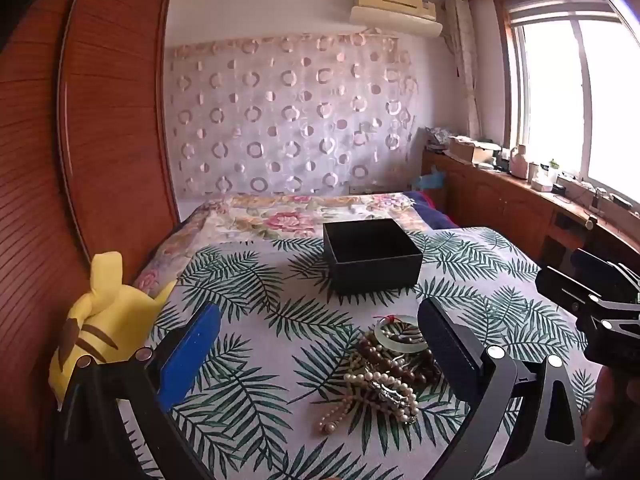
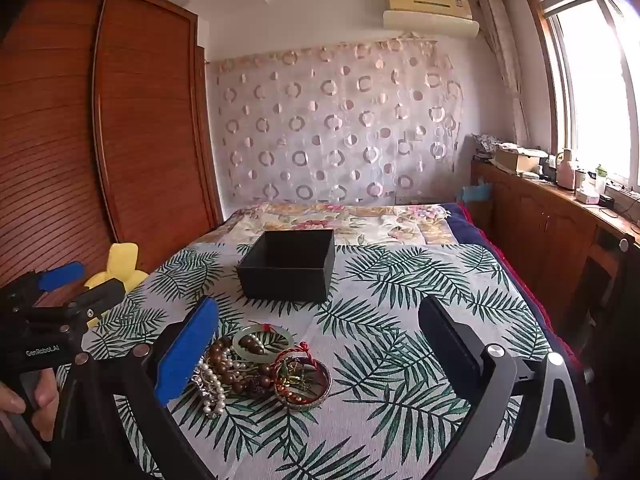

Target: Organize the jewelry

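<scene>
Both jaws of the left hand-held gripper (image 1: pixel 320 344) and right hand-held gripper (image 2: pixel 318 340) were spread wide, nothing grasped. Tangled jewelry (image 2: pixel 256 368) was heaped on the leaf-patterned bed cover (image 2: pixel 400 288), near an open black box (image 2: pixel 290 266).

Glossy pearl strands (image 1: pixel 376 392) lie on matt woven leaf-print cloth (image 1: pixel 256 320) near a matt black box (image 1: pixel 372 256).

Daylight is pouring through the window (image 2: pixel 592 92) on the right, brightening a wooden cabinet (image 2: pixel 552 220) beneath it. A tall wooden wardrobe (image 2: pixel 120 120) is standing left, a circle-patterned curtain (image 2: pixel 340 128) is hanging behind the bed (image 2: pixel 340 220), and an air conditioner (image 2: pixel 430 12) is sitting high on the wall.
</scene>
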The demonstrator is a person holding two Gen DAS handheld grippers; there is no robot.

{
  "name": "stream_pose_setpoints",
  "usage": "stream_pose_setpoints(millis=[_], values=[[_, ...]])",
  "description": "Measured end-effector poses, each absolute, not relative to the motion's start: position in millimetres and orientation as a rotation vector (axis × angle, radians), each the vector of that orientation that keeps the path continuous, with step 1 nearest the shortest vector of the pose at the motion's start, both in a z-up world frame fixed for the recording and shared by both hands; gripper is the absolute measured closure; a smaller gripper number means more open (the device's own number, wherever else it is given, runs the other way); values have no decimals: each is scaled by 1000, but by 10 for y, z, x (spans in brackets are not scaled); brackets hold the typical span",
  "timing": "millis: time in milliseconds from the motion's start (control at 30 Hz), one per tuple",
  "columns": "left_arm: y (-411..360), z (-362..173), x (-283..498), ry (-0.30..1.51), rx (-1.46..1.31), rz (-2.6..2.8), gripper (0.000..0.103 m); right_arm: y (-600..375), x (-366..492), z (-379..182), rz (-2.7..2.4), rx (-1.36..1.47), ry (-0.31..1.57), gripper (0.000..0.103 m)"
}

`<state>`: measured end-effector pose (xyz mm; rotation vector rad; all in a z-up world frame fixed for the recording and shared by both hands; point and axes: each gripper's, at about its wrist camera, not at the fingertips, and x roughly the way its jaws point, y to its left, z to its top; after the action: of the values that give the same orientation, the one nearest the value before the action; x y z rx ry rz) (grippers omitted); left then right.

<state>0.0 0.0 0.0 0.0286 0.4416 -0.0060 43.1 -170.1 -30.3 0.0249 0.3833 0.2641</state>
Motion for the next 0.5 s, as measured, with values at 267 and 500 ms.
stream_pose_setpoints(millis=[267, 500], values=[[2, 1, 0, 440, 24, -8, 8, -1701, 441, -305, 262, 24, 394, 2], [-11, 36, -12, 433, 23, -9, 8, -1705, 433, -299, 264, 24, 391, 2]])
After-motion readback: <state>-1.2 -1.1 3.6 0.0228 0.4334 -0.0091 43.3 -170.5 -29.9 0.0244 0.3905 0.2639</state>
